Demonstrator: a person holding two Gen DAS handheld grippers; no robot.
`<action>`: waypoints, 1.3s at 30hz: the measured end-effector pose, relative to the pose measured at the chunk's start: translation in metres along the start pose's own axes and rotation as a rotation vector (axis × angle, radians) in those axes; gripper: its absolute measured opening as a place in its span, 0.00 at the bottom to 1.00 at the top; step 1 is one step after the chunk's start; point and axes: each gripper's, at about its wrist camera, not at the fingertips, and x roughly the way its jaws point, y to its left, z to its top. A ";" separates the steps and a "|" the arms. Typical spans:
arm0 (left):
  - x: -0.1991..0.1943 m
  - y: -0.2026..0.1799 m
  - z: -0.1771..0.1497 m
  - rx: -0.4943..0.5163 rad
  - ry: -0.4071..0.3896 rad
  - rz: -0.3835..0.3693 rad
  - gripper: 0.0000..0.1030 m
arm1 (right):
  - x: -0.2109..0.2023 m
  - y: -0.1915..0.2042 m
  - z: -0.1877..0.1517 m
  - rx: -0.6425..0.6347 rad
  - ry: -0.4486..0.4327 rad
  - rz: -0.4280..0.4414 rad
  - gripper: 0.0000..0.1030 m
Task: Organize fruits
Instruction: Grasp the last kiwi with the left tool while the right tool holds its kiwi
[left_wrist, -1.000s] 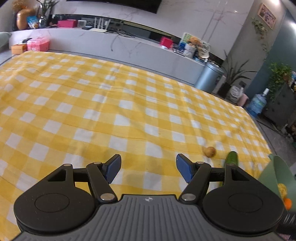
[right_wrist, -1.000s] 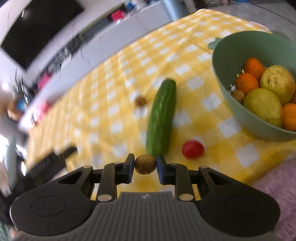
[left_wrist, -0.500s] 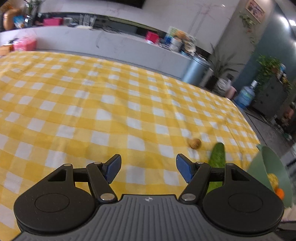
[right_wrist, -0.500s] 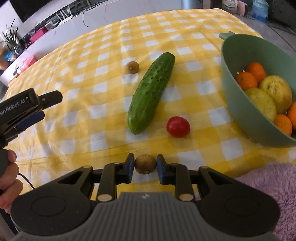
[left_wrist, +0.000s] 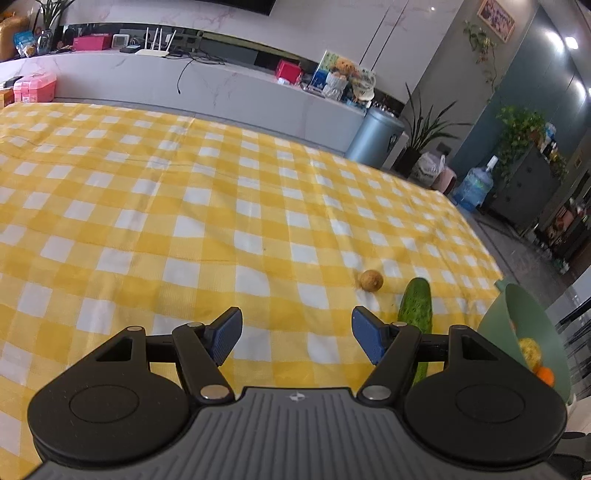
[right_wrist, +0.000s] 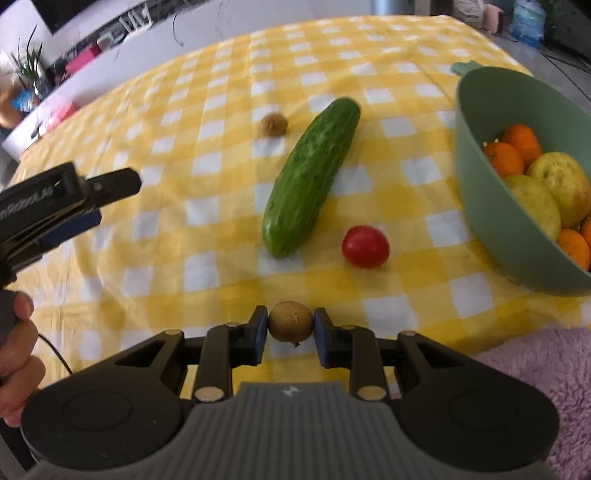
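- Left wrist view: the left gripper (left_wrist: 297, 330) hovers over the checked bench (left_wrist: 155, 206), jaws released and holding nothing. A small brown fruit (left_wrist: 371, 280) lies just beside the cucumber (left_wrist: 416, 304); a careless sweep could roll it away.
- Right wrist view: the right gripper (right_wrist: 290, 329) is clenched on another brown fruit (right_wrist: 290, 322), well short of the green bowl (right_wrist: 487, 206). The round fruit sits between narrow pads and could slip out if the wrist rolls; the tomato (right_wrist: 365, 246) lies on the way.

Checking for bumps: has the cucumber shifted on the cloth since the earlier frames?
No. The cucumber lies as before between the small brown fruit and the tomato, tip pointing the same way.
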 end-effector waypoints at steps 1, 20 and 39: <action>-0.001 0.000 0.000 -0.003 -0.004 -0.003 0.77 | -0.001 0.000 -0.001 -0.009 -0.006 0.015 0.22; 0.020 -0.029 -0.007 0.145 0.019 -0.041 0.73 | -0.029 -0.050 0.003 0.252 -0.251 0.202 0.23; 0.115 -0.079 0.044 0.089 0.155 -0.013 0.38 | -0.018 -0.078 -0.003 0.358 -0.172 0.378 0.23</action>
